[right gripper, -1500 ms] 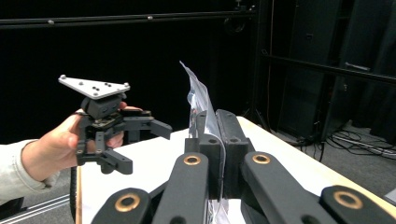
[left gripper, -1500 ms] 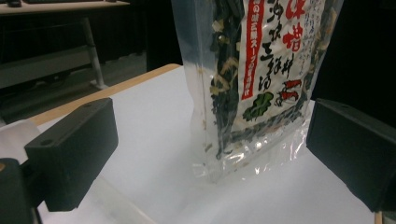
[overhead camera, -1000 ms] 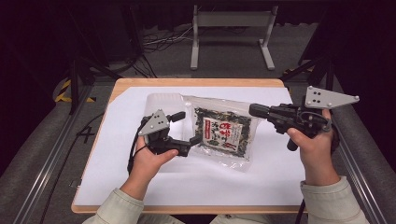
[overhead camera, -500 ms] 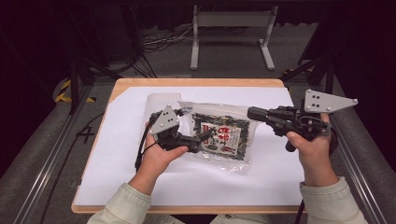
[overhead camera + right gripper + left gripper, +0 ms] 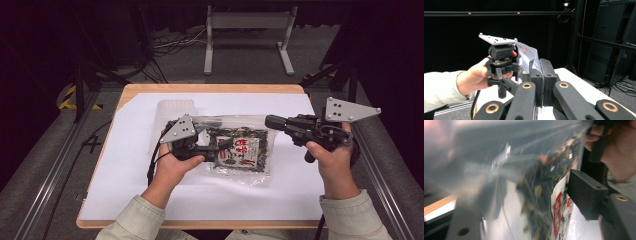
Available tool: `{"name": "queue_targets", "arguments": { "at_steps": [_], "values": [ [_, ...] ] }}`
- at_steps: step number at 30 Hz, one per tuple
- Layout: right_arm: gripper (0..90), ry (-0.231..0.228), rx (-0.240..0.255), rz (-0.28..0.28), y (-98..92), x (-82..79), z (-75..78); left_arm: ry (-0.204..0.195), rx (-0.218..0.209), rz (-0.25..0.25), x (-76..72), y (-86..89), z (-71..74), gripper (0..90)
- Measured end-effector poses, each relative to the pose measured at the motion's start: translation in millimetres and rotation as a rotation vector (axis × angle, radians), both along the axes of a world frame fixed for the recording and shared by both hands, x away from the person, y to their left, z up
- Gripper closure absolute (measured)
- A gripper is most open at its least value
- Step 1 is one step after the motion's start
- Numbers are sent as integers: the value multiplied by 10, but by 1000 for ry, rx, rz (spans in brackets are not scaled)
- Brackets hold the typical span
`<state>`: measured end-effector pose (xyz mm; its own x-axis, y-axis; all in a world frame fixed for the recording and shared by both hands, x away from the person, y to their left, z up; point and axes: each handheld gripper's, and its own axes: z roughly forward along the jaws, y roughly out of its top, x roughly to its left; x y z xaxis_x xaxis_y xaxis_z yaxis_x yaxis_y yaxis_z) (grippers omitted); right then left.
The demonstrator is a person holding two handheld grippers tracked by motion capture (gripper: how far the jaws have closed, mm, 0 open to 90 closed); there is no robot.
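The right gripper (image 5: 272,121) has its jaws clenched on the edge of a clear plastic bag of dark dried leaves with a red-and-white label (image 5: 240,150); in the right gripper view the film (image 5: 529,53) rises from between the two pressed black jaws. The left gripper (image 5: 225,146) reaches in from the opposite side, and its jaws have just been closing with the bag between them. In the left gripper view the bag (image 5: 536,195) hangs just ahead of one black jaw, but blur makes it impossible to tell whether the pads are pressing on it yet.

The step in hand looks like taking a two-sided hold on the bag above the white sheet (image 5: 130,190) covering the wooden table (image 5: 210,89). The next move probably calls for the left jaws to finish closing on the film before any pulling apart.

The other left jaw is cut off.
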<state>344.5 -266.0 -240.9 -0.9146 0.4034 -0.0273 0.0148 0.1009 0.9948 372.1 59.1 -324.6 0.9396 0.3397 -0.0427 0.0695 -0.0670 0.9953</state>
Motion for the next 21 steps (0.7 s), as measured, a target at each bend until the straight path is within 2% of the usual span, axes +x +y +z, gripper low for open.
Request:
{"name": "queue_targets", "arguments": {
  "at_steps": [5,8,16,21],
  "values": [
    [900,0,11,-11,-14,19,-31,6,18,-73,-44,-35,7,556],
    [900,2,13,-19,-27,28,-48,18,25,-95,-57,-35,5,612],
    [896,0,22,-30,-43,51,-64,26,27,-140,-74,-20,30,707],
    [879,-12,28,-39,-51,64,-74,34,28,-159,-91,-24,45,731]
  ]
}}
